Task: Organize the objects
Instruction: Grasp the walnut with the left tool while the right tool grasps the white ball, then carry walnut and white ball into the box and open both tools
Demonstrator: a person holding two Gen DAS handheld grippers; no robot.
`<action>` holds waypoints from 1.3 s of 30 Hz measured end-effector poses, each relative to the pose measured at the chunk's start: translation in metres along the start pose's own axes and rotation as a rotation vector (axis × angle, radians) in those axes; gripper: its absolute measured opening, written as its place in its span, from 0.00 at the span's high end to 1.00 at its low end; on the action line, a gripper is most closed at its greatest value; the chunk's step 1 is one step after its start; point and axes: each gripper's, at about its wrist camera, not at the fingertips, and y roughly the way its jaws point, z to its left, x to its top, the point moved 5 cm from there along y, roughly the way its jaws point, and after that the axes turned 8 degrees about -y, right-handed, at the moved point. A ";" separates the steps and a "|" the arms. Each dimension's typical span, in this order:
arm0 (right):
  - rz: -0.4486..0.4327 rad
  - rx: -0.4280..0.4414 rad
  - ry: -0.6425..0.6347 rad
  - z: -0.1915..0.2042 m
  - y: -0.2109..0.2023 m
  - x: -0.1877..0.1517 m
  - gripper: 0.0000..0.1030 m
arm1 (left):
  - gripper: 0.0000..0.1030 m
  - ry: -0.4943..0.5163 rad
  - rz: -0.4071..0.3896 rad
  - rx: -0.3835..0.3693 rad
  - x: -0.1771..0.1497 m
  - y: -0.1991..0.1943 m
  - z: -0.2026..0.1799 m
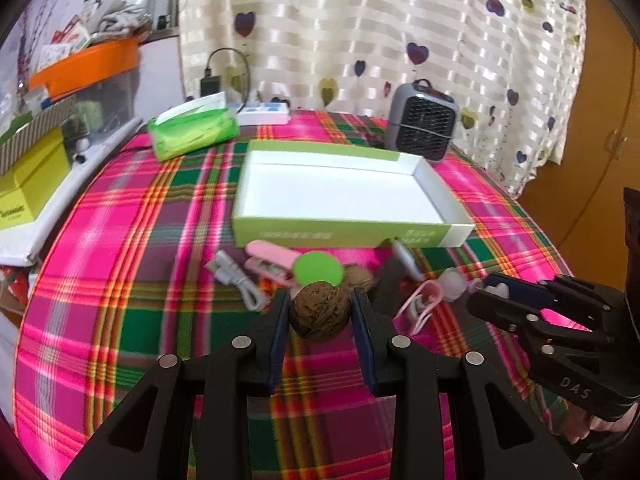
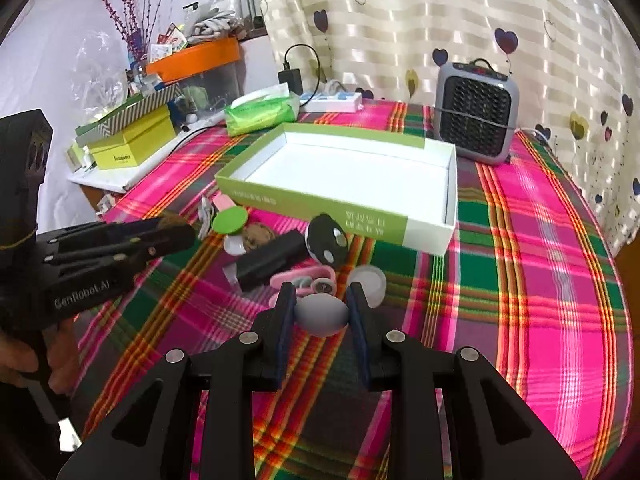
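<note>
My left gripper (image 1: pixel 320 312) is shut on a brown walnut (image 1: pixel 320 316) above the plaid tablecloth. My right gripper (image 2: pixel 321 312) is shut on a small white egg-shaped object (image 2: pixel 321 314). An open green-and-white box (image 1: pixel 344 196), also in the right wrist view (image 2: pixel 348 176), lies empty behind the pile. The pile holds a green round disc (image 1: pixel 319 268), a second walnut (image 1: pixel 359 276), a pink stapler (image 1: pixel 268 262), a white cable (image 1: pixel 236 276), a black block (image 2: pixel 272 260), a black-and-white round item (image 2: pixel 328 242), a pink clip (image 2: pixel 304 280) and a white round lid (image 2: pixel 370 280).
A grey fan heater (image 1: pixel 422 122) stands at the table's back right. A green tissue pack (image 1: pixel 192 130) and a white power strip (image 1: pixel 266 114) lie at the back. Yellow-green boxes (image 1: pixel 28 184) and an orange-lidded bin (image 1: pixel 86 64) sit left of the table.
</note>
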 end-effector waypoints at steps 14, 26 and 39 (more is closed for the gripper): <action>-0.030 0.007 -0.016 -0.008 0.017 0.032 0.73 | 0.73 0.066 -0.006 -0.039 0.028 0.022 -0.027; -0.028 0.003 -0.009 -0.032 0.047 0.061 0.73 | 0.73 0.072 0.005 -0.043 0.061 0.063 -0.029; 0.003 0.016 0.032 -0.051 0.082 0.068 0.73 | 0.73 0.054 0.040 -0.025 0.073 0.104 -0.022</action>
